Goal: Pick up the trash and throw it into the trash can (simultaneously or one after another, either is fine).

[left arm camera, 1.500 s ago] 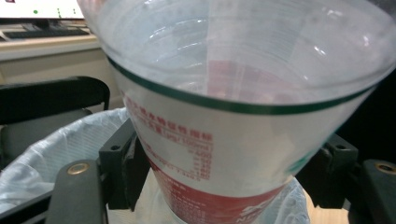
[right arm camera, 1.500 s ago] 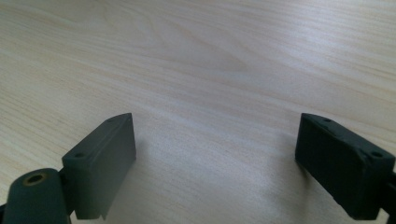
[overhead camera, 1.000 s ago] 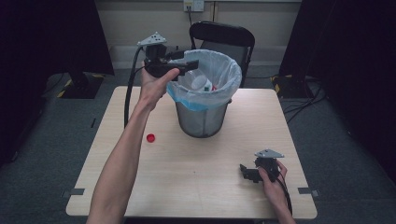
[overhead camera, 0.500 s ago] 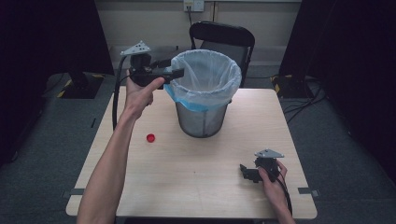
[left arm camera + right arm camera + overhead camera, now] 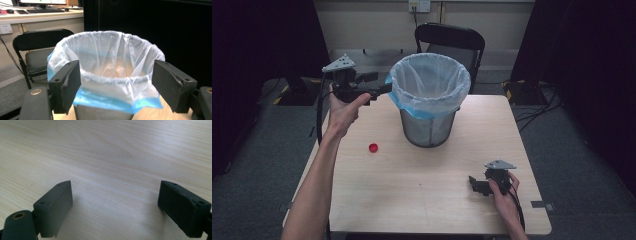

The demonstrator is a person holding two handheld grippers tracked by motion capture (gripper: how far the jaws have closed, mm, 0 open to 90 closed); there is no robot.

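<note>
Lab or office recording room. Black curtains hang both sides of a bare wood table on grey carpet, cables trailing, taped floor marks. Behind: folding chair, wall socket, desk with keyboard.

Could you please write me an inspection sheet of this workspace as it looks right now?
Surface: light wooden table, bare apart from the items below.
Job's things: mesh bin lined with a clear and blue bag, upright near the far edge; small red cap lying left of it.
Clutter: nothing seen.
Grippers: left tongs open, empty, held above the table by the bin's rim; right tongs open, empty, resting on the table near the front right.
Cables: one black cable trails from the left tongs; more lie on the floor at right.
Surroundings: black chair behind the table, grey carpet, dark curtains.
</note>
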